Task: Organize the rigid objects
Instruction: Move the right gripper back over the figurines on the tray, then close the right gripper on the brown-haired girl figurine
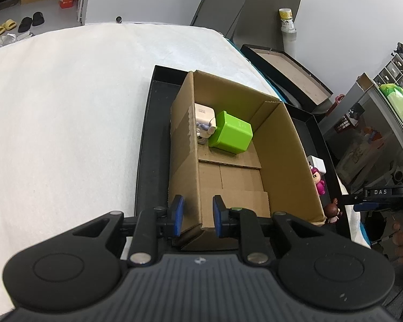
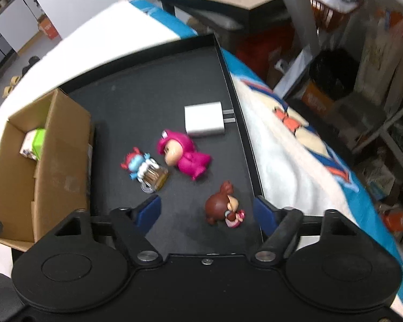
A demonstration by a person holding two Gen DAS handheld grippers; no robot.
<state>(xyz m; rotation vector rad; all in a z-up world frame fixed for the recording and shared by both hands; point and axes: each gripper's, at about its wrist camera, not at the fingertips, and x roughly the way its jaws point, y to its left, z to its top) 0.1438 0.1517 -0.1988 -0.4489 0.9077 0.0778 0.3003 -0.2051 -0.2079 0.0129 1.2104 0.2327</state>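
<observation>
A cardboard box (image 1: 282,145) stands in a black tray (image 1: 153,123); inside lie a green box (image 1: 232,134) and a white charger (image 1: 204,115). My left gripper (image 1: 197,216) straddles the box's near left corner, its jaws close around the wall. In the right wrist view the tray (image 2: 158,88) holds a white plug adapter (image 2: 205,120), a pink figurine (image 2: 185,154), a blue-and-red figurine (image 2: 142,167) and a brown figurine (image 2: 223,209). My right gripper (image 2: 207,212) is open, low over the tray, with the brown figurine between its fingers. The cardboard box (image 2: 59,147) stands to the left.
The tray lies on a white cloth (image 1: 67,112) over a table. A blue, white and orange cloth (image 2: 295,155) hangs at the tray's right edge. Black trays (image 1: 287,72), shelves and clutter stand beyond the table on the right.
</observation>
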